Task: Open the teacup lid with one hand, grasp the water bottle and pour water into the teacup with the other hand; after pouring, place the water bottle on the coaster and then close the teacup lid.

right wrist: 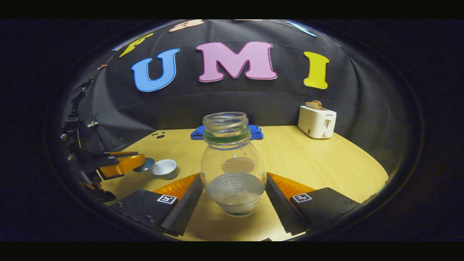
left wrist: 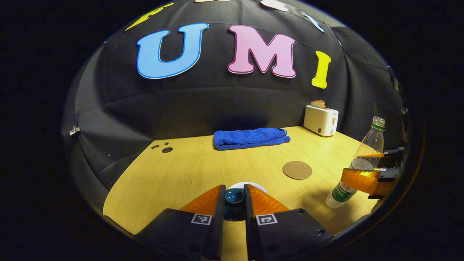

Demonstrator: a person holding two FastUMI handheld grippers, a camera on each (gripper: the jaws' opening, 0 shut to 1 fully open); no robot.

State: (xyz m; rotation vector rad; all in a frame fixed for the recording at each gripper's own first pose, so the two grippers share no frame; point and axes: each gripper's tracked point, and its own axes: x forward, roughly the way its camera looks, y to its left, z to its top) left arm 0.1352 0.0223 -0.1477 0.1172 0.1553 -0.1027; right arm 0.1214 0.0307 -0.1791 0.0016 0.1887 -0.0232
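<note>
Wooden table [right wrist: 326, 163] holds open cup [right wrist: 164, 169]; left gripper [left wrist: 234, 197] pinches lid [left wrist: 234, 196], right gripper [right wrist: 233, 195] clamps tilted bottle [right wrist: 232, 170] near coaster [left wrist: 297, 170]

We see left gripper [left wrist: 235, 197] low over table, jaws narrowed, pinching small knob. Right gripper [right wrist: 233, 195] level, jaws wide, clamping both sides of held object.

In the frame's centre, the right tool [right wrist: 233, 195] has its fingers on both sides of the uncapped water bottle [right wrist: 232, 163]; the open teacup [right wrist: 164, 169] stands at left.
</note>
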